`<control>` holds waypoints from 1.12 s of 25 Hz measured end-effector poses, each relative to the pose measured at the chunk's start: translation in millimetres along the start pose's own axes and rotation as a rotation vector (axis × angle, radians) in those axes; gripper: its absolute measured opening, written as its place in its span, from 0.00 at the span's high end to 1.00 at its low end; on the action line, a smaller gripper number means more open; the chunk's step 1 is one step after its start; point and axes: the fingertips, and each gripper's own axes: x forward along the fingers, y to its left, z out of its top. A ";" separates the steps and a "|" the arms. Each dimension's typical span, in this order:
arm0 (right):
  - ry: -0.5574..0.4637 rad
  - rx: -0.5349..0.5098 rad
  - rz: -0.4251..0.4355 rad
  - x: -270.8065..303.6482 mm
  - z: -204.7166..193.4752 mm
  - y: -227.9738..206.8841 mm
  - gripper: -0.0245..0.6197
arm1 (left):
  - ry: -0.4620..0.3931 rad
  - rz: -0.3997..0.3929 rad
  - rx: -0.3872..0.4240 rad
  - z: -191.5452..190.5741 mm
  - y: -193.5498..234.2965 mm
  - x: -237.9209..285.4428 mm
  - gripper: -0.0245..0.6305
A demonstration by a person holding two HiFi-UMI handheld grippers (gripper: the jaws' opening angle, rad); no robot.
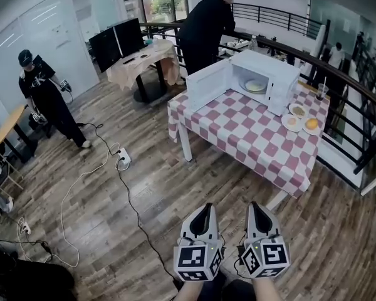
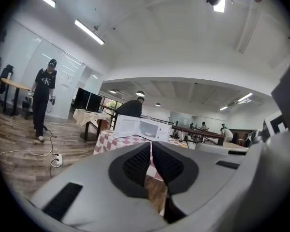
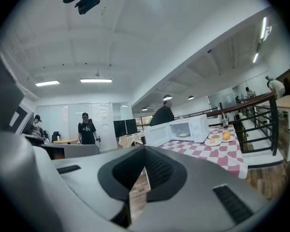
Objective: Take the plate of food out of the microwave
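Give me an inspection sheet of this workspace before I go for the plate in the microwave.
Surface: checkered table, with the microwave at its far end.
Job's things: microwave, door open; plate of food inside.
Clutter: three small plates and a cup beside the microwave.
Grippers: left gripper and right gripper both shut, empty, short of the table.
Cables: power strip and cords on the floor.
Surroundings: person in black behind the microwave; another person far left; railing.

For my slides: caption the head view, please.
Left gripper and right gripper, both shut, face a checkered table whose open microwave holds a plate.
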 end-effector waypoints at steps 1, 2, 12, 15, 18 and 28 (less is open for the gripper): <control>-0.001 -0.001 -0.002 3.3 0.0 0.8 0.98 | 0.000 -0.002 0.000 0.4 3.0 2.6 0.93; -0.001 -0.002 -0.005 5.9 -0.4 1.5 0.98 | 0.002 -0.005 -0.001 0.4 5.4 4.8 0.93; 0.015 -0.013 -0.005 33.6 0.4 2.8 0.98 | 0.014 -0.011 -0.024 1.4 19.3 30.1 0.93; 0.023 -0.005 0.006 47.1 -1.1 0.9 0.98 | 0.018 0.002 -0.022 1.5 24.0 39.3 0.93; 0.030 0.003 0.025 64.3 -3.5 -4.1 0.98 | 0.019 0.023 -0.022 0.7 31.1 53.7 0.93; 0.026 0.014 0.070 147.8 15.5 -43.0 0.98 | 0.014 0.064 -0.024 16.7 44.0 140.9 0.93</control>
